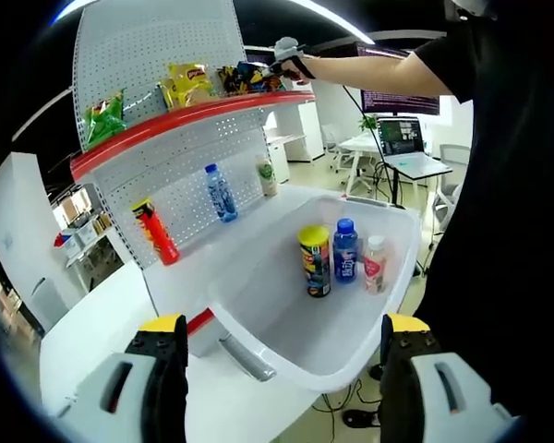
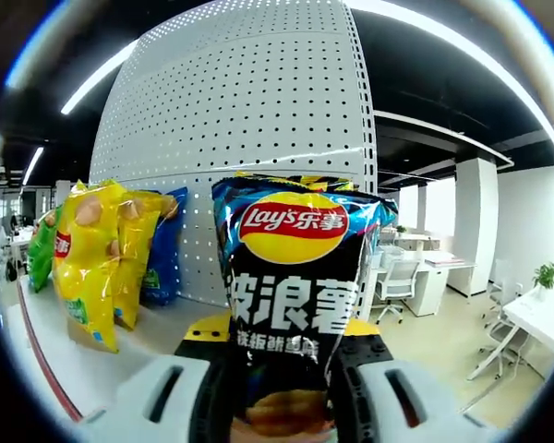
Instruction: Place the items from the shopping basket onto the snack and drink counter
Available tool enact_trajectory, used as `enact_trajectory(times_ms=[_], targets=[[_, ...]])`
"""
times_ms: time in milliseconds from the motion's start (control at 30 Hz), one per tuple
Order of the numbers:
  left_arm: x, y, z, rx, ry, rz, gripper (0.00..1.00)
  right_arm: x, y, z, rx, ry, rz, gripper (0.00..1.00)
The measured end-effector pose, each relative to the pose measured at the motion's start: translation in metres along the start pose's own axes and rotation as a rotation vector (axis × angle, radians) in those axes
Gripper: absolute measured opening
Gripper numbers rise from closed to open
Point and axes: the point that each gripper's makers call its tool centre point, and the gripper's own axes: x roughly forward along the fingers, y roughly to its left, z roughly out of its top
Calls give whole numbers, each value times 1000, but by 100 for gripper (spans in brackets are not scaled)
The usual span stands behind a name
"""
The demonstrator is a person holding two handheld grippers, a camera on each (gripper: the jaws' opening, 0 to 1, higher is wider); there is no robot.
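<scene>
Left gripper view: the white pegboard counter (image 1: 180,198) has a red-edged upper shelf (image 1: 189,122) and a white lower shelf. Below it sits the white shopping basket (image 1: 286,355), its near rim cut off by the left gripper (image 1: 282,369), whose yellow-tipped fingers are spread apart with nothing between them. Inside the basket stand a yellow-lidded chip can (image 1: 315,261), a blue drink bottle (image 1: 345,250) and a small pink-labelled bottle (image 1: 375,264). On the lower shelf a red chip can (image 1: 156,232) leans, with a clear water bottle (image 1: 221,193) and a pale bottle (image 1: 267,175) upright further along. The upper shelf carries a green bag (image 1: 102,118) and a yellow bag (image 1: 186,85); a person's arm reaches to its far end.

Right gripper view: the right gripper (image 2: 282,369) pinches a dark Lay's chip bag (image 2: 294,295) at its lower part, held upright over the upper shelf; the bag's bottom edge is hidden behind the fingers. Beside it stand a yellow chip bag (image 2: 90,268) and a blue bag (image 2: 162,249), partly covered.
</scene>
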Motion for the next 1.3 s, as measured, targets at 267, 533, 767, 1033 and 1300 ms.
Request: enact_trajectory(times_ms=[267,533,767,1033,1300], targets=[[2,1,0,-1,0,0,86,4,0,6,-25,-10,-10,37],[5,1,-2,-7,-7,-2,86,6,0,2,-34,-3,-9,38],[6,4,0,-6,-15,-3,86,4,1,1,-48,-4,-14,42],[7,6,-2,-8,-12,-4,86,5,5,-1,-59,5,-2,45],[4,6,-2,-9,-15,-4,86,7,2,-1,-70,12,-2,48]])
